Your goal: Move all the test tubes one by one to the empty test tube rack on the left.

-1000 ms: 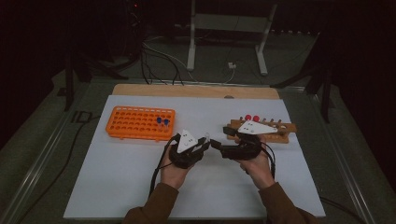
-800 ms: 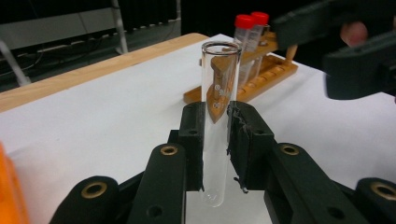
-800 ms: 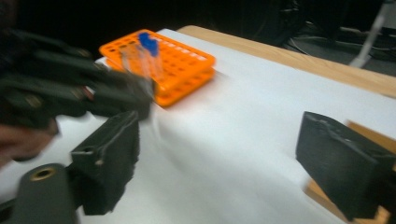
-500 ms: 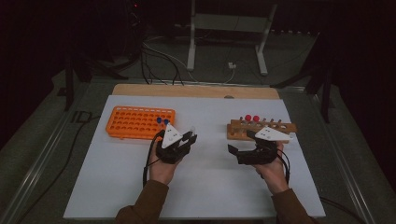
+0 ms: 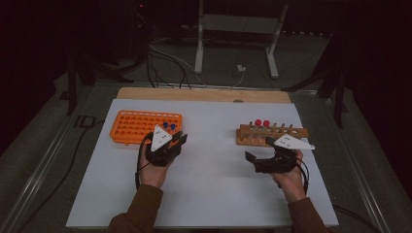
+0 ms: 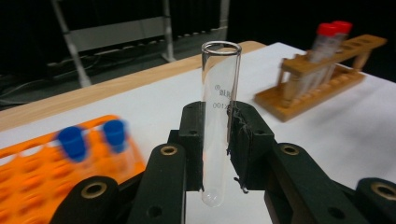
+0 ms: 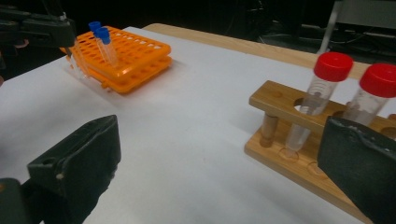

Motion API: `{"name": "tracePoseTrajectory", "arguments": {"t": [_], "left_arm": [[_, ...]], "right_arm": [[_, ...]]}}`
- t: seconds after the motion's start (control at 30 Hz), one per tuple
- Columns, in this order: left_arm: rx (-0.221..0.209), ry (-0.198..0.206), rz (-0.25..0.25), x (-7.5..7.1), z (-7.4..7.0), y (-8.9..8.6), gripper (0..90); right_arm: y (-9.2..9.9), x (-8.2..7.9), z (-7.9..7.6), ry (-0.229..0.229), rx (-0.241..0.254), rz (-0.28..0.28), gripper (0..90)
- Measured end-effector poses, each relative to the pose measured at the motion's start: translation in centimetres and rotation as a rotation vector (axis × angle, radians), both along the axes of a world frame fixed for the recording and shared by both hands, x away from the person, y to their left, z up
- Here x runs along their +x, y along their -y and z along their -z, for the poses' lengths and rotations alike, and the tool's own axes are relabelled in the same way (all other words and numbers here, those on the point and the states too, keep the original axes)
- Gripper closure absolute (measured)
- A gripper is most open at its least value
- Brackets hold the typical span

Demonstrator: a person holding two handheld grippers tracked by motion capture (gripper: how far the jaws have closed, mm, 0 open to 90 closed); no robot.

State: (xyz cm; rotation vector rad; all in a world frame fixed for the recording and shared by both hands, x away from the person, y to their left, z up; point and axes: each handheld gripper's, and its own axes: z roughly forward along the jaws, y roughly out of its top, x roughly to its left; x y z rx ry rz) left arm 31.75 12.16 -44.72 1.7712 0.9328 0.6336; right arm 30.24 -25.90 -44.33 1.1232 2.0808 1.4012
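High view: the glass tube is too small to make out in the left gripper [image 5: 177, 140], just beside the orange rack [image 5: 131, 127] with two blue-capped tubes [image 5: 169, 126]. Left gripper view: jaws clenched on an uncapped, upright glass test tube [image 6: 218, 116]. Right gripper view: right gripper [image 7: 224, 172] jaws released, having just been opening, nothing between; the wooden rack [image 7: 280, 105], holding two red-capped tubes [image 7: 322, 88], runs behind one jaw.

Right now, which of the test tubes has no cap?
The clear glass tube clamped upright in the left gripper; its mouth is open, while the racked tubes carry blue or red caps.
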Motion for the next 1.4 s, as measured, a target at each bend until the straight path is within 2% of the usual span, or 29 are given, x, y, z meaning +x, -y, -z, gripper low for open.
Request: {"name": "tracePoseTrajectory", "arguments": {"t": [0.23,0.43,0.6,0.77,0.93,1.0,1.33,1.4], "left_arm": [[-0.003,0.016,-0.084,1.1,-0.2,-2.8,75.5],[-0.004,0.018,-0.152,1.9,0.0,-4.3,75.5],[0.006,-0.003,-0.202,2.9,0.7,-4.8,75.5],[0.020,-0.010,-0.231,3.9,1.5,-4.5,75.5],[0.024,-0.028,-0.252,4.6,2.3,-4.3,75.5],[0.038,-0.036,-0.257,4.8,2.5,-4.3,75.5],[0.096,-0.103,-0.233,4.7,4.4,-4.3,75.5],[0.103,-0.104,-0.228,4.6,4.5,-4.3,75.6]], "right_arm": [[0.6,-0.1,-0.2,0.008,0.013,0.020,0.2],[0.8,-0.1,-0.2,0.011,0.016,0.023,0.2],[0.8,-0.1,-0.3,0.012,0.017,0.023,0.2],[0.8,-0.1,-0.3,0.012,0.018,0.020,0.2],[1.0,-0.1,-0.3,0.014,0.022,0.020,0.2],[1.0,-0.1,-0.4,0.013,0.024,0.021,0.2],[0.9,-0.1,-0.3,0.011,0.020,0.013,0.3],[0.9,-0.1,-0.3,0.009,0.019,0.012,0.3]]}}
